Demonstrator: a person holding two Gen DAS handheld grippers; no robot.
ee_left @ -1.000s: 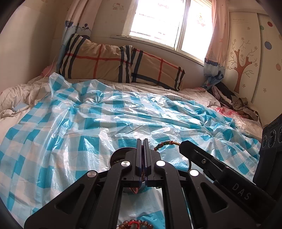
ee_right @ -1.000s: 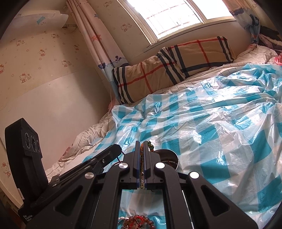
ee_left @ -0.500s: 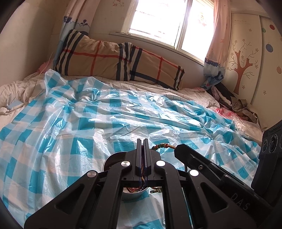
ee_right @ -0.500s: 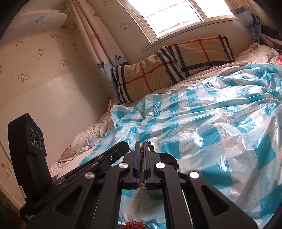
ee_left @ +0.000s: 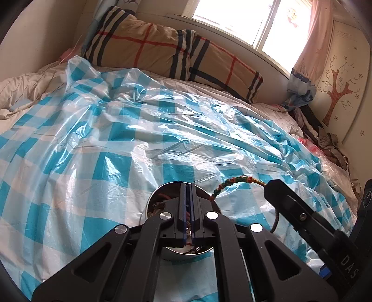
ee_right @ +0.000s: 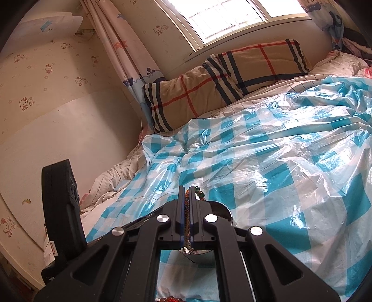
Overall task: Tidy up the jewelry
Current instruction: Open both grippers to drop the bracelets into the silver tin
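The sheet over the bed is thin, glossy plastic in a blue-and-white check, crinkled and catching the light. Near the camera, the bowl is smooth, shiny metal, and the cord to its right looks like wound thread in several colours. The far pillow is matt checked cloth, and both grippers are matt black plastic with bright metal pins.

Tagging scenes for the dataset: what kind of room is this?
A bedroom, likely a child's. The work surface is a bed under a blue-checked plastic sheet, with plaid pillows below a curtained window and cartoon-cat wallpaper.
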